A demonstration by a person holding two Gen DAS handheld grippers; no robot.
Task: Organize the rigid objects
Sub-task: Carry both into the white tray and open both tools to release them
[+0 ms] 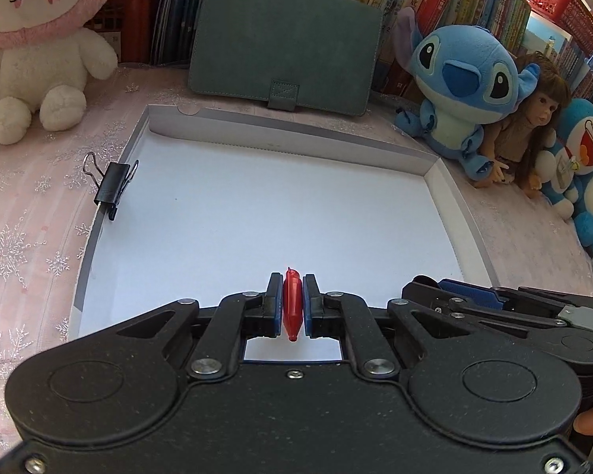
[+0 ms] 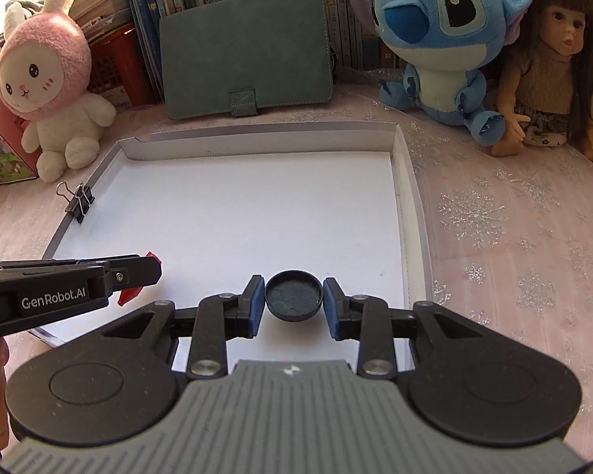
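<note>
My left gripper point(image 1: 292, 304) is shut on a small red plastic piece point(image 1: 291, 302), held over the near part of the white shallow box point(image 1: 257, 205). The left gripper also shows in the right wrist view point(image 2: 138, 276), with the red piece point(image 2: 128, 294) sticking out below its fingers. My right gripper point(image 2: 293, 302) stands around a round black cap point(image 2: 293, 295) over the box's point(image 2: 257, 205) near edge; small gaps show between the blue pads and the cap. The right gripper's fingers point(image 1: 454, 292) show at the right in the left wrist view.
A black binder clip point(image 1: 112, 187) is clipped on the box's left wall and also shows in the right wrist view point(image 2: 79, 201). A green case point(image 1: 284, 39), a pink-hooded plush point(image 1: 39, 47), a blue plush point(image 1: 462, 91), a doll point(image 2: 549, 63) and books line the back.
</note>
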